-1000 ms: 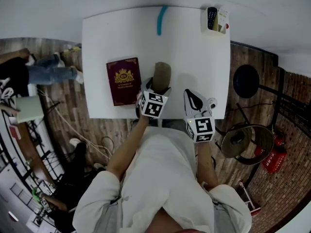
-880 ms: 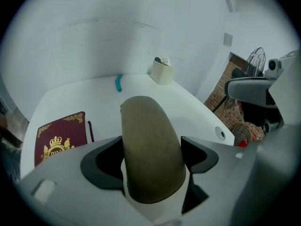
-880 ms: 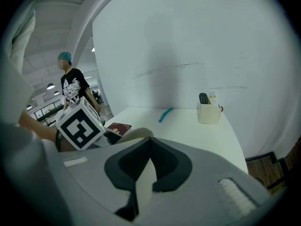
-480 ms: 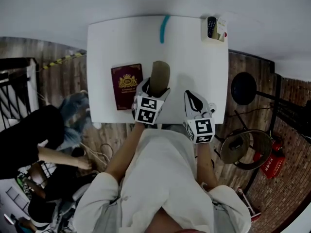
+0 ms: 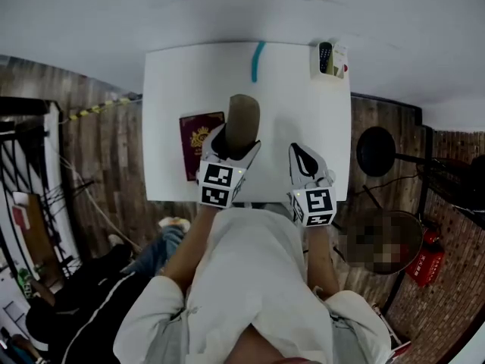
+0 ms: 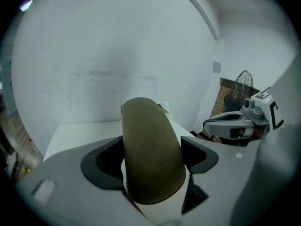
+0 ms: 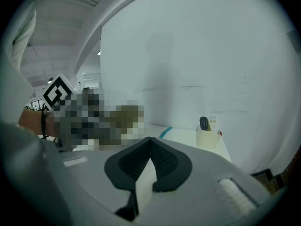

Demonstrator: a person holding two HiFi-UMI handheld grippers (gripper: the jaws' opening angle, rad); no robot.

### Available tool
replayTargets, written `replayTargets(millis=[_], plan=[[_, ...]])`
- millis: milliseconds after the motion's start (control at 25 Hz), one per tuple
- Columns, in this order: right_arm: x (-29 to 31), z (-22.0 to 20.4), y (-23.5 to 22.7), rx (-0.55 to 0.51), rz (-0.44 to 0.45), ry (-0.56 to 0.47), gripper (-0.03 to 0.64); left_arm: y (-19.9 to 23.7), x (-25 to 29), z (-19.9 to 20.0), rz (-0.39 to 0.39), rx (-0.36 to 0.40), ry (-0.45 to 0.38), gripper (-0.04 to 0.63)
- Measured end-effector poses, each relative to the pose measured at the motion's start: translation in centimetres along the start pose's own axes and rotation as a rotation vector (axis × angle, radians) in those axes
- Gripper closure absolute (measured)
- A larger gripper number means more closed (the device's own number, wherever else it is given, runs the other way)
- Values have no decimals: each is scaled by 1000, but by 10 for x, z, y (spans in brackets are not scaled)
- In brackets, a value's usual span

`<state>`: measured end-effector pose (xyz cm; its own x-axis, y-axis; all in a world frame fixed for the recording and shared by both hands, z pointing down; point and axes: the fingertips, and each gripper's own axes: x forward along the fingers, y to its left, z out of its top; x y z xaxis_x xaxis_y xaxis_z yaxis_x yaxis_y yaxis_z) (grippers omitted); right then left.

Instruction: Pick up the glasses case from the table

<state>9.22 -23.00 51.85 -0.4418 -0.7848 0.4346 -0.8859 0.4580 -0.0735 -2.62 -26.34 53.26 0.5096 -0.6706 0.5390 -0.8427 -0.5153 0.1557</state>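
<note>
Glasses case (image 5: 242,120) | raised higher above table (image 5: 182,82) | left tongs (image 5: 236,144) clamping it

No lettering or numbers legible, gold crest (image 5: 199,136) on dark red booklet (image 5: 195,158) just left of left gripper (image 5: 239,144), black-and-white square marker on its cube (image 5: 218,186), another on cube (image 5: 314,205) of right gripper (image 5: 298,150), card (image 5: 340,55) in white holder (image 5: 331,72) ahead of it, print unreadable.

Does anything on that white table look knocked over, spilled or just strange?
Nothing looks spilled or damaged. The olive glasses case is clamped in the left gripper, jutting out past its jaws; that is the task, not a mishap. The red book, teal strip and white holder sit orderly on the table.
</note>
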Motion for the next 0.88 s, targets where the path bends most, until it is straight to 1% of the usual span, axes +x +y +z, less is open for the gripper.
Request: replayTargets(millis=[160, 440, 640, 880], plan=[[-3, 15, 4, -25, -1, -32, 612, 3, -18, 19, 2, 10, -62, 199], [-9, 51, 13, -70, 0, -105, 612, 12, -52, 47, 14, 50, -172, 199], [-13, 72, 24, -108, 11, -145, 612, 17, -70, 56, 16, 60, -208, 199], [-14, 85, 39, -136, 23, -161, 613, 21, -86, 65, 16, 84, -245, 199]])
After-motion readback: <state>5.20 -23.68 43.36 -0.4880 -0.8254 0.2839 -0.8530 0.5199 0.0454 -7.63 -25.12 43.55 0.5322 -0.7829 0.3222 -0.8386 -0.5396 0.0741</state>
